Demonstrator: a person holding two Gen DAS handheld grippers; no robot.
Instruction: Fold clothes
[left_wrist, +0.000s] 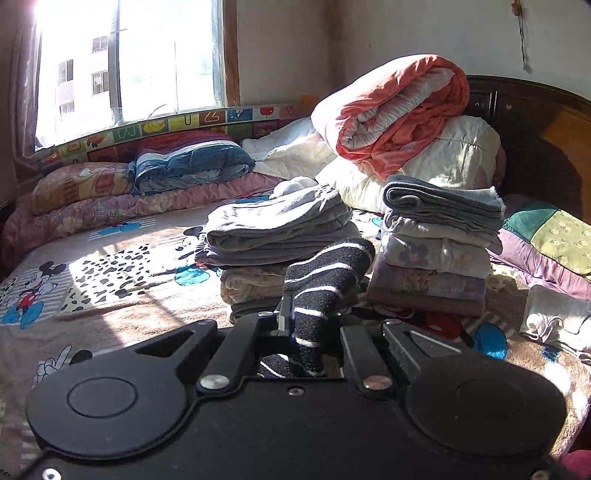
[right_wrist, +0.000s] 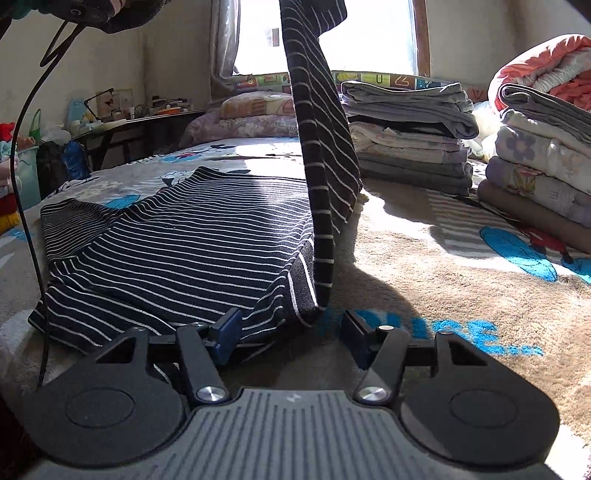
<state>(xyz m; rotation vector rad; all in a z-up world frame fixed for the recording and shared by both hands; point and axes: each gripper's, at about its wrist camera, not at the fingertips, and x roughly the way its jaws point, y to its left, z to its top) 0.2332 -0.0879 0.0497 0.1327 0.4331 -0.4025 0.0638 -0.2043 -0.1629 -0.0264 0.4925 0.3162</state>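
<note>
Gripping a bunched piece of a black striped garment (left_wrist: 325, 291), the left gripper (left_wrist: 306, 325) sits at the lower centre of the left wrist view, its two black fingers clamped tight on the cloth, which rises in a fold above them. Beyond it, at the middle of the frame, two stacks of folded clothes stand side by side on a cartoon-print bedspread (left_wrist: 110, 280): a grey-topped stack (left_wrist: 277, 240) to the left and a taller stack (left_wrist: 439, 243) to the right, with a rolled orange quilt (left_wrist: 399, 110) behind them and a bright window (left_wrist: 129, 62) at the upper left. In the right wrist view, the right gripper (right_wrist: 291, 332) lies low over the bed at the lower centre, jaws spread wide and grasping nothing; its blue-padded fingers (right_wrist: 227, 332) flank the near corner of the garment. Most of the striped garment lies flat across the left half of that frame, while one long strip of it is lifted, hanging from the top centre of the frame down to the bedspread just ahead of the open jaws. A black cable (right_wrist: 26, 147) trails down the left edge.
</note>
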